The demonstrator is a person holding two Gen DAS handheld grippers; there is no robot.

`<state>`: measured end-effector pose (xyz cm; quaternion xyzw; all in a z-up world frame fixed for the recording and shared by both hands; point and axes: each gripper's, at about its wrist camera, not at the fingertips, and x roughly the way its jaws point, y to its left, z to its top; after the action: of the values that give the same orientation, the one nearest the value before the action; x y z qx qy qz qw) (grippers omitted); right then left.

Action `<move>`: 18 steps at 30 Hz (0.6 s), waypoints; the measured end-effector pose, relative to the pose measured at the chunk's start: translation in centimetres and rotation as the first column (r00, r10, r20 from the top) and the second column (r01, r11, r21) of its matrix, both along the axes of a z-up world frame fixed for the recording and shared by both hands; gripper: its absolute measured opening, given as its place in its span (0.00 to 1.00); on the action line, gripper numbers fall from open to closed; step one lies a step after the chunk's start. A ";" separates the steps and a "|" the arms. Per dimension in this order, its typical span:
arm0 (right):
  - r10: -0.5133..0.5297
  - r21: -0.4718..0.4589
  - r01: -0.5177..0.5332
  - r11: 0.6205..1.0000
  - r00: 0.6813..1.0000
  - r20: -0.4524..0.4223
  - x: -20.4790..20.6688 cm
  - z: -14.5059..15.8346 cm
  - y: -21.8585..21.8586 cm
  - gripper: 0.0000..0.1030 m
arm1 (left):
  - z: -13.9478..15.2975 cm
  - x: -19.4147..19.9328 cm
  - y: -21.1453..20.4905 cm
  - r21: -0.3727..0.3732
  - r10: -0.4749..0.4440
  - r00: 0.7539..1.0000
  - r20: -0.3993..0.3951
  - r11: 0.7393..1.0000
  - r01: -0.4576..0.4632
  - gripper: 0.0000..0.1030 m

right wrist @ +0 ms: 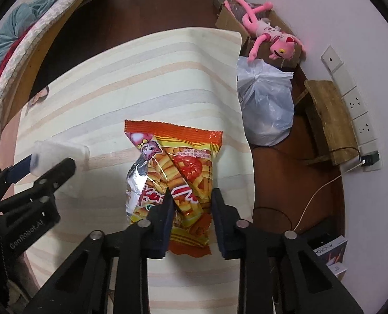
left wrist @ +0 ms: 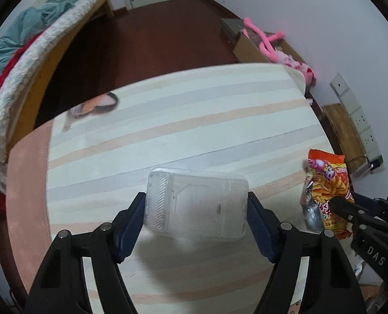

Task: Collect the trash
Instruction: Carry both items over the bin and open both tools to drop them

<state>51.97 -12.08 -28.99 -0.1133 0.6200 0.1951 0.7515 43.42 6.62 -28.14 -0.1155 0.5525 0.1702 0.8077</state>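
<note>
— Two pieces lifted? Left gripper [left wrist: 195, 209] squeezes the plastic container [left wrist: 196, 204] above the table [left wrist: 194, 120] near edge

— Yes; right gripper [right wrist: 191, 206] pinches the snack bag [right wrist: 175, 172] by the right edge, probably for the white bag [right wrist: 267, 104]

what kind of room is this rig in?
Most likely a bedroom in a home: a bed with rumpled bedding along one wall, a pink plush toy on a cardboard box, and a striped cloth-covered table.

Clear plastic container [left wrist: 196, 204] lifted; torn orange snack bag [right wrist: 178, 180] held upright.
</note>
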 end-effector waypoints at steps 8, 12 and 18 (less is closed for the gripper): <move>0.002 0.089 -0.007 0.996 0.998 0.056 -3.8 4.2 -0.9 0.18 | 4.8 -5.8 0.4 0.065 0.080 0.990 0.118 0.994 -0.088 0.70; 0.021 0.146 -0.032 0.989 0.997 0.077 -6.9 7.3 -0.8 0.18 | 8.1 -10.5 1.2 0.070 0.125 0.976 0.179 0.988 -0.140 0.70; 0.100 0.235 -0.123 0.964 0.989 0.108 -13.7 12.1 1.5 0.18 | 13.4 -19.2 2.8 0.083 0.202 0.941 0.270 0.969 -0.232 0.70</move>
<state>38.22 -10.59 -16.90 -0.0652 0.5477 0.3054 0.7762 24.17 9.44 -14.77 -0.1510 0.4155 0.2729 0.8544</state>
